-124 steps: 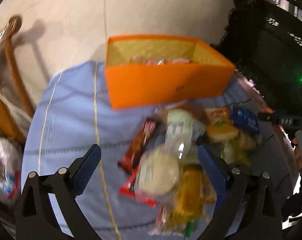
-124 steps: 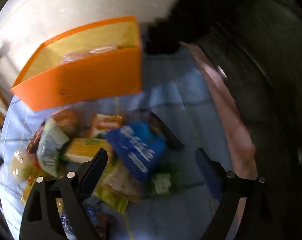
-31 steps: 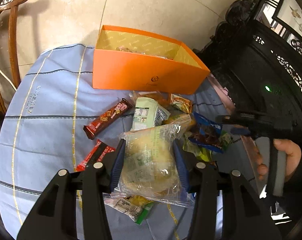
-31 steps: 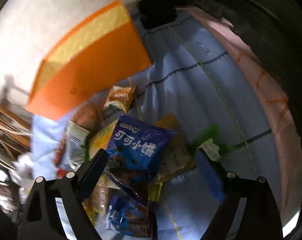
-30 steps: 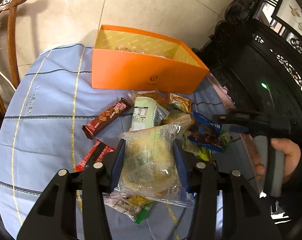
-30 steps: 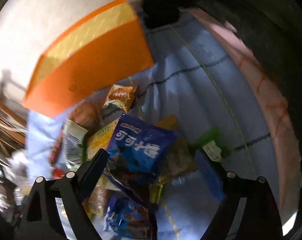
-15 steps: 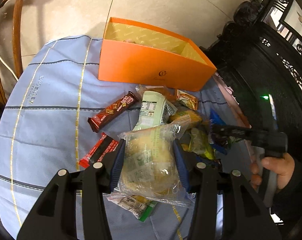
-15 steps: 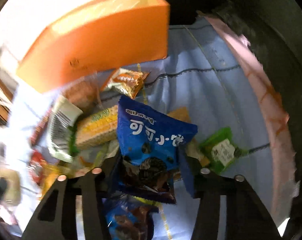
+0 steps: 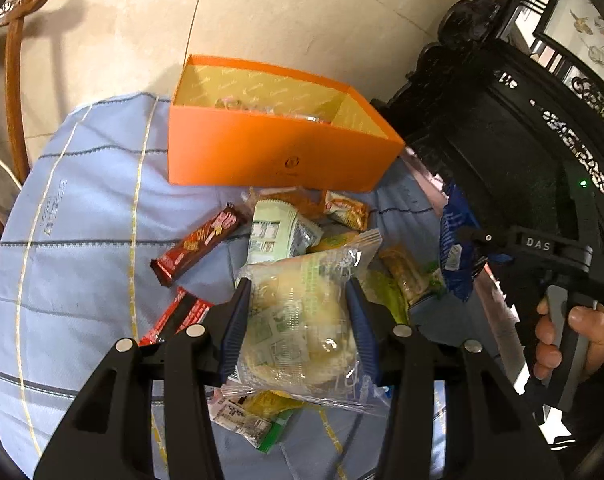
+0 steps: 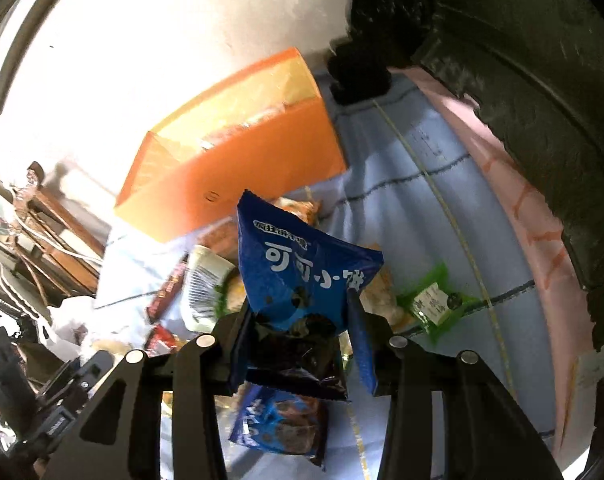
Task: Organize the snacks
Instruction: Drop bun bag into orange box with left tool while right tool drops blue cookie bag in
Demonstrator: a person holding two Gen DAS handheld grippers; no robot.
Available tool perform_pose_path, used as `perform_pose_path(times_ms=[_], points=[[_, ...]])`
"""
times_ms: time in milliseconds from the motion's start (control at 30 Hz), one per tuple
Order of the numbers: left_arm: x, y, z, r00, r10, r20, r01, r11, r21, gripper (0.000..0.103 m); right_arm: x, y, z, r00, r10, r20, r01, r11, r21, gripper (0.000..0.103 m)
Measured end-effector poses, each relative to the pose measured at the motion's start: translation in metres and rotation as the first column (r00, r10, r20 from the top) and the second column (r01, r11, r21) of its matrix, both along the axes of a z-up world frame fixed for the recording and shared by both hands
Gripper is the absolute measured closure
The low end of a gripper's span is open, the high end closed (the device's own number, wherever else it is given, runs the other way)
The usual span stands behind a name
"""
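Observation:
My left gripper [image 9: 297, 292] is shut on a clear bag with a pale yellow bun [image 9: 302, 328], held above the snack pile. The open orange box [image 9: 277, 156] stands behind the pile with a few packets inside. My right gripper [image 10: 299, 312] has its jaws closing on a blue cookie bag [image 10: 302, 256]; both pads press its lower part and the bag hangs lifted off the pile. In the left wrist view the right gripper [image 9: 474, 240] sits to the right of the pile, held by a hand [image 9: 574, 336]. The orange box [image 10: 237, 168] lies ahead and left of it.
On the blue tablecloth [image 9: 81, 200] lie red chocolate bars [image 9: 199, 240], a pale green packet [image 9: 273, 232], a second blue cookie packet [image 10: 281, 420] and a green packet [image 10: 434, 300]. A dark carved cabinet [image 9: 502, 120] borders the right; a wooden chair [image 9: 13, 80] stands left.
The right gripper went from wide open over the blue cookie bag to clamped on it and raised it off the pile. The left gripper keeps its hold on the bun bag.

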State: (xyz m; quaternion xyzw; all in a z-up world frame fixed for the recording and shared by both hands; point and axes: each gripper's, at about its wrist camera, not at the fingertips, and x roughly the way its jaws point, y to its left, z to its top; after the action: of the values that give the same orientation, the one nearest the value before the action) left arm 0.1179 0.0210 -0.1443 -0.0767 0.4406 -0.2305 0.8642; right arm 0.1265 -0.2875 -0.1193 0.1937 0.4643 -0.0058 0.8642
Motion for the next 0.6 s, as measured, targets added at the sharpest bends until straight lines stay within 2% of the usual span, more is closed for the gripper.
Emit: perform_pose_path(times_ms=[300,500,600], points=[[0.018,-0.006,0.052,0.995,-0.007,0.102,0.01,1.0,-0.028,0.057,0.019,0.015,0.08,0.987,0.041,0.155,-0.04,0.999,-0.011,0.06],[0.062,-0.021,0.102,0.98,-0.007,0.197,0.015,0.999,-0.043,0.057,0.059,0.013,0.128,0.969,0.029,0.245,-0.03,1.0,0.003,0.06],[0.091,-0.029,0.129,0.964,-0.006,0.267,0.015,0.999,-0.032,0.057,0.086,0.017,0.152,0.956,0.04,0.29,-0.038,0.999,-0.01,0.06]])
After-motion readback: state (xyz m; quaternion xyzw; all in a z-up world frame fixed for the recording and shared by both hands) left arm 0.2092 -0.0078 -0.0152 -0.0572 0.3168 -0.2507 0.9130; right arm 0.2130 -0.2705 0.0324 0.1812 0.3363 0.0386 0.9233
